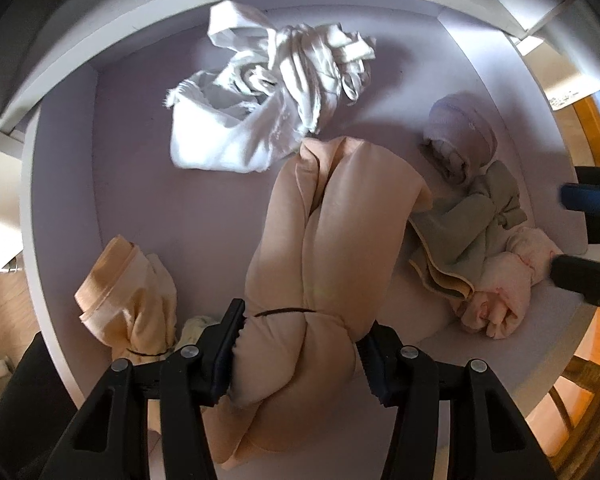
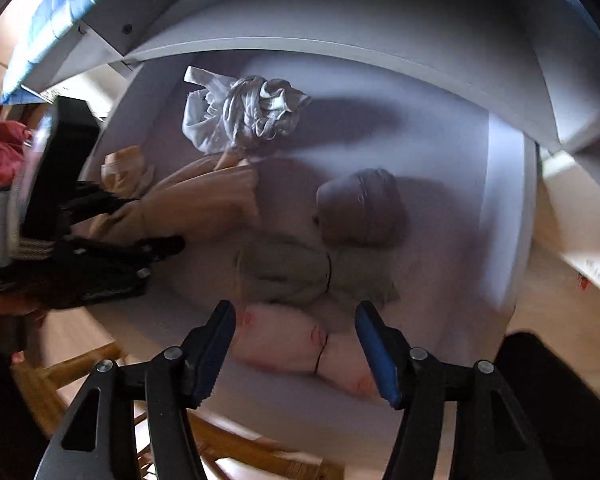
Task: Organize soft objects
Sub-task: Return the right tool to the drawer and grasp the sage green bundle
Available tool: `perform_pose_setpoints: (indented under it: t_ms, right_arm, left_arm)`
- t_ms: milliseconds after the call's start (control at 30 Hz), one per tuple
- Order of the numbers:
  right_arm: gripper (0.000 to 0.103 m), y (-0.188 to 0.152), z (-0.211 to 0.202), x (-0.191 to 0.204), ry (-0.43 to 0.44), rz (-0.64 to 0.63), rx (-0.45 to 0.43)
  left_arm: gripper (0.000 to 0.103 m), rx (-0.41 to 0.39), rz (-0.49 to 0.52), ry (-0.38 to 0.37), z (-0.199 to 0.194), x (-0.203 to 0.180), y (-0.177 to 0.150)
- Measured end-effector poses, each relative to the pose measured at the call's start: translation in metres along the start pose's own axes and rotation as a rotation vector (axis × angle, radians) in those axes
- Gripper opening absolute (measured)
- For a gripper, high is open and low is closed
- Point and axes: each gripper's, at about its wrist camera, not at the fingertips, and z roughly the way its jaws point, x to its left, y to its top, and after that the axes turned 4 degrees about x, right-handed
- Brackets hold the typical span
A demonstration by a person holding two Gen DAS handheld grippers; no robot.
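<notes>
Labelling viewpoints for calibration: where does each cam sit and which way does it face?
Left wrist: on the left gripper, facing down into the white drawer; gripper shut on the peach bundle; right gripper at the right edge.
Right wrist: on the right gripper, facing down, open above the pink bundle; left gripper at left.
Shared: white cloth, green bundle.

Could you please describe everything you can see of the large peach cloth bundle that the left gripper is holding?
The large peach cloth bundle is soft, smooth fabric folded into a long roll with deep lengthwise creases. A thin dark band cinches it near one end. The left gripper is shut on it just below that band. It stretches into the white drawer, its far end close to the crumpled white cloth, its side against the grey-green cloth.
</notes>
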Motion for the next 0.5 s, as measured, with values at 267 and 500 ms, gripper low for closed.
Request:
perform_pose_setpoints:
  t_ms: [267, 500]
  right_arm:
    - [0.063, 0.012, 0.047, 0.030, -0.187, -0.290, 0.096]
    - [0.063, 0.011, 0.059, 0.027, -0.237, -0.457, 0.165]
  left_arm:
    - [0.053, -0.027, -0.060, -0.038, -0.010, 0.009, -0.009]
    - [0.053, -0.051, -0.087, -0.053, -0.020, 0.008, -0.017]
